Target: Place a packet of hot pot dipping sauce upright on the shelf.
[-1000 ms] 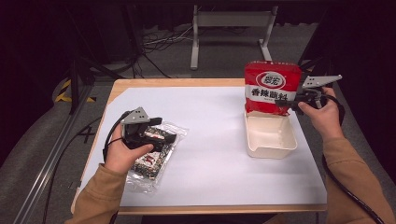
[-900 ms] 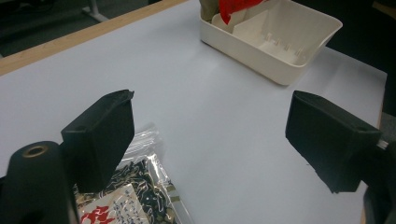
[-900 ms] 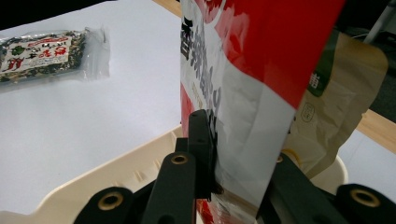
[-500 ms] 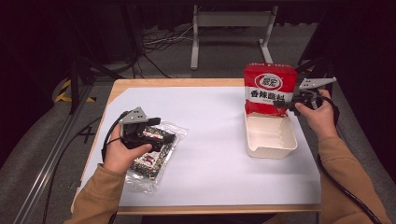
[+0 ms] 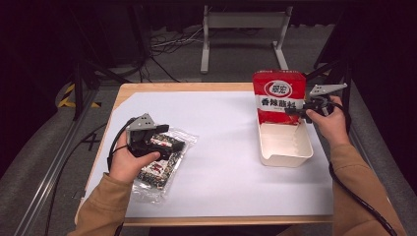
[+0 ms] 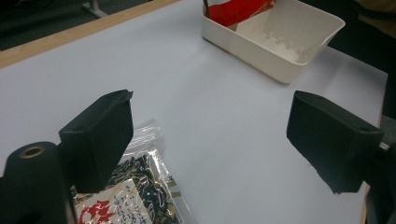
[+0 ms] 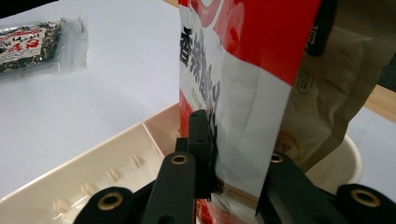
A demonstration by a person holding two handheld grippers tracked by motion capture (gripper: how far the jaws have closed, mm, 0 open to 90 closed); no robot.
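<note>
While your left gripper rests with jaws wide apart over the clear snack packet at the table's left, nothing sits between them. At the right, your right gripper clamps the red pouch, held upright with its bottom inside the far end of the white tray.

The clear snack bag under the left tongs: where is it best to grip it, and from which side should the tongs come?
Probably the clear far end of the snack bag, where empty film sticks out past the contents. The bag lies flat on the table, so the open left tongs should come from above, tilted low, and pinch that thin flap rather than the filled middle.
</note>
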